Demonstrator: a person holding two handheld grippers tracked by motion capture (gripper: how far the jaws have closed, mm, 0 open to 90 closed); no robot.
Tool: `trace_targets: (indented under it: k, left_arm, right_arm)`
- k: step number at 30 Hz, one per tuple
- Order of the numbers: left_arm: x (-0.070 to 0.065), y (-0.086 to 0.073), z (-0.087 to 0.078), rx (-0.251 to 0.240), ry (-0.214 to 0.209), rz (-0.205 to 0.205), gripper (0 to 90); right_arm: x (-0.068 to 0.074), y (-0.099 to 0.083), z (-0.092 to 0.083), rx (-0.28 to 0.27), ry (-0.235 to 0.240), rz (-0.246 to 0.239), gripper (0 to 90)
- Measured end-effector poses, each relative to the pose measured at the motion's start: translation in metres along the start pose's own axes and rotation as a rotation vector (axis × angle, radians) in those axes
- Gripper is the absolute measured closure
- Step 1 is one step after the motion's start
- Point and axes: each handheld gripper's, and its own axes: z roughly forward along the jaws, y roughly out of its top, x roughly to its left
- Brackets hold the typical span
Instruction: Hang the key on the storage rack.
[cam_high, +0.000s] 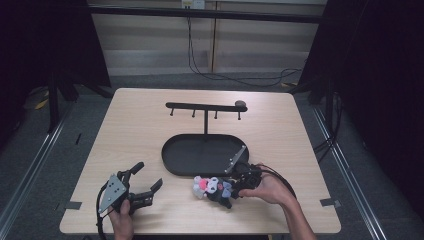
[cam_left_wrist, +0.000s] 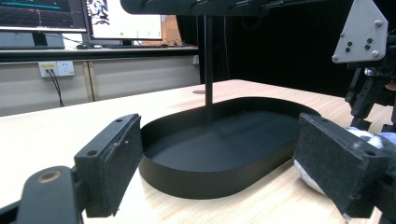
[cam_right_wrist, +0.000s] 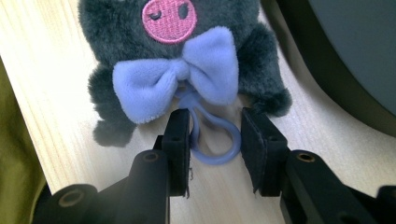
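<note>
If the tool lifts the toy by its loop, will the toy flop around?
Probably yes. The toy looks soft and plushy, so it should dangle and swing. The thin loop between the right tool's pads looks bendy and may stretch. It seems light.

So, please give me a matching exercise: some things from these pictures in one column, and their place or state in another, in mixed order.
Things:
1. plush toy
2. black tray
3. left gripper
4. purple loop

Place or state:
A. open, holding nothing
B. between the right gripper's jaws
C. lying on the table, beside the tray
D. under the rack of hooks

Pairs: 1-C, 2-D, 3-A, 4-B
</note>
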Motion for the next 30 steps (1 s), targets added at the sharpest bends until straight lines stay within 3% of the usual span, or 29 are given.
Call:
trace_targets:
  k: [7, 9, 13, 14, 21, 30]
  left_arm:
    - [0.0, 0.0, 0.0, -0.001, -0.002, -0.001, 15.4]
    - [0.0, 0.0, 0.0, 0.0, -0.002, 0.0, 15.4]
    - [0.0, 0.0, 0.0, -0.001, -0.002, 0.0, 15.4]
    - [0.0, 0.0, 0.0, -0.001, -0.002, 0.0, 15.4]
    - [0.0, 0.0, 0.0, -0.001, -0.003, 0.0, 15.4]
    - [0.0, 0.0, 0.0, -0.001, -0.003, 0.0, 15.4]
  right_arm:
    - [0.004, 0.002, 0.001, 0.017, -0.023, -0.034, 63.7]
    - [0.005, 0.004, 0.002, 0.007, -0.036, -0.024, 59.6]
    - [0.009, 0.009, 0.004, 0.011, -0.034, -0.064, 59.5]
    - [0.009, 0.01, 0.004, 0.017, -0.026, -0.064, 64.6]
    - [0.007, 0.011, 0.003, 0.051, 0.029, -0.059, 66.1]
    - [0.008, 0.008, -0.015, 0.003, 0.054, -0.039, 66.0]
